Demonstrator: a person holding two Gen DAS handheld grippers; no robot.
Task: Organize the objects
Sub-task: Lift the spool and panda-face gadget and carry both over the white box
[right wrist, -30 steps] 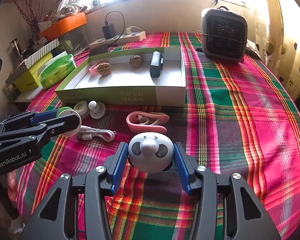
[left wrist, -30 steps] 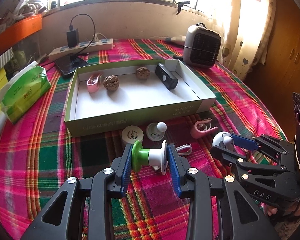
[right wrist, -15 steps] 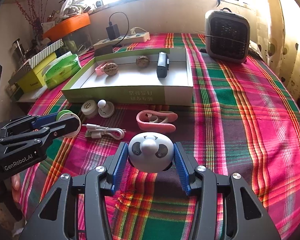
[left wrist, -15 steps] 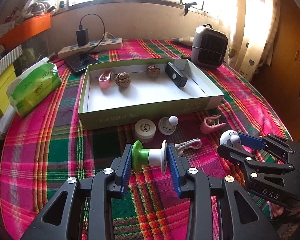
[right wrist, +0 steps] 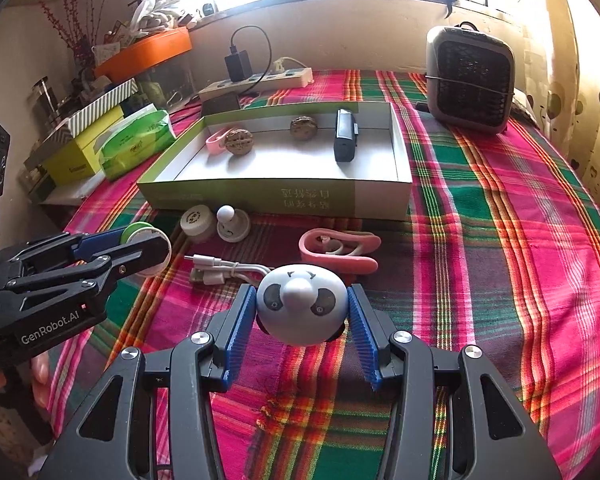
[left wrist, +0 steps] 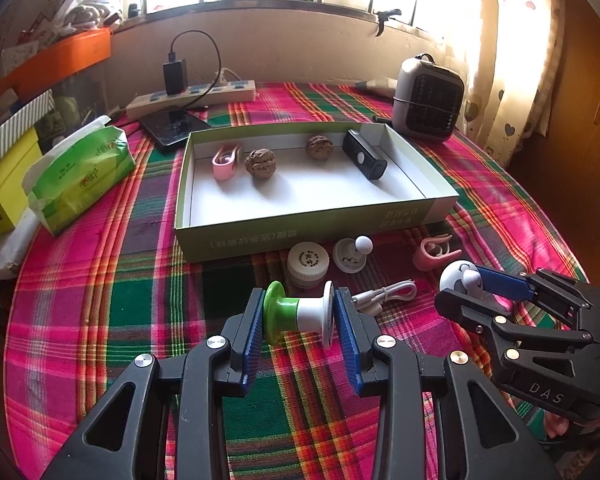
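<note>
The left gripper (left wrist: 299,317) is clamped on a green-and-white spool (left wrist: 298,314), held sideways between its blue pads above the plaid cloth (left wrist: 100,300). Beside it, the right gripper (right wrist: 302,310) is closed on a round panda toy (right wrist: 302,306), face toward the camera, both pads pressed to its sides. Both are held in front of the open box (left wrist: 300,228), on its near side.

In the box lie a pink clip (left wrist: 225,160) touching a walnut (left wrist: 261,163), a second walnut (left wrist: 319,147) further along, and a black device (left wrist: 364,155) by the right wall.

On the cloth just in front of the box sit a white cap (left wrist: 308,260) and a white knob (left wrist: 352,254), nearly touching. A white cable (left wrist: 384,296) lies between them and the grippers, and another pink clip (right wrist: 338,250) rests just beyond the panda.

A heater (right wrist: 470,84) stands past the box's right corner, a tissue pack (left wrist: 80,172) to its left, and a power strip (left wrist: 192,96) along the wall behind
</note>
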